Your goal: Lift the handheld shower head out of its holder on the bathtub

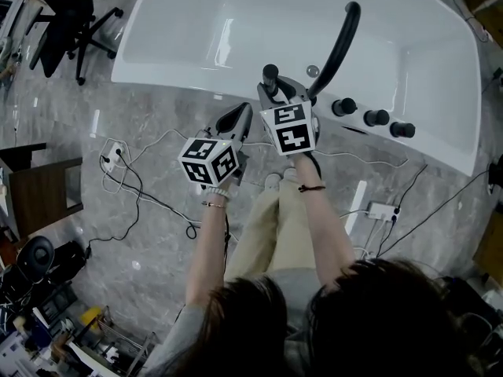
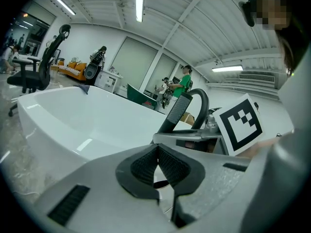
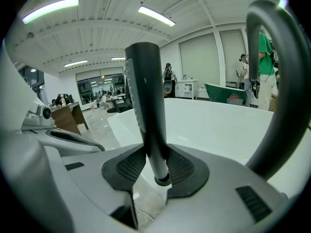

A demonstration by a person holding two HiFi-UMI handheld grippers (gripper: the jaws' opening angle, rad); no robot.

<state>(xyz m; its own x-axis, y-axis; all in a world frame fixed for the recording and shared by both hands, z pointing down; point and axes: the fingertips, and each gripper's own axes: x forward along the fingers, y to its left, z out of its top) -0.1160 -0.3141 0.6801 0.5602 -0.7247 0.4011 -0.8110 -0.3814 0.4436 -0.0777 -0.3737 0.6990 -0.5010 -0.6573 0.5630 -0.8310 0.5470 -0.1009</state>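
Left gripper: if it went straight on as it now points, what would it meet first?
Probably the near rim of the glossy white bathtub, just ahead of the left gripper; nothing shows between them, though depth is unclear.

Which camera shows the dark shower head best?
Right gripper view: the handheld shower head fills the centre, upright and close. Head view shows only its small top; left gripper view a slanted stretch.

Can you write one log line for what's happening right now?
right gripper: shut on shower head | left gripper: shut, empty | shower head: upright at tub rim
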